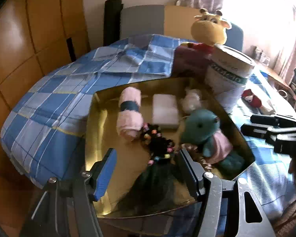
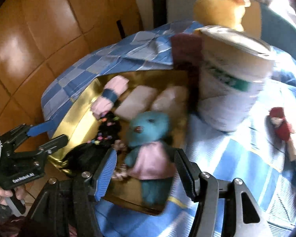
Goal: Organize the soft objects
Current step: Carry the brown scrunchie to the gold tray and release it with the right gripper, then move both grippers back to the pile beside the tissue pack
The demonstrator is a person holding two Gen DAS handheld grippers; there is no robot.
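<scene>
Left wrist view: the left gripper [image 1: 146, 169] hangs released over a gold box [image 1: 92, 118] on a checked bed [image 1: 49, 98]; a black doll [image 1: 157, 148] lies between its fingers, ungripped; closing here could snag the hair; free floor of the box lies left of the doll, beside a pink roll [image 1: 129, 112].

Right wrist view: the right gripper [image 2: 144, 171] stands released around a teal plush [image 2: 148, 138] lying in the box; the plush hangs over the near rim and may slide out; a white tub [image 2: 230, 83] crowds the right edge; a red doll [image 2: 282, 126] waits on the bed.
</scene>
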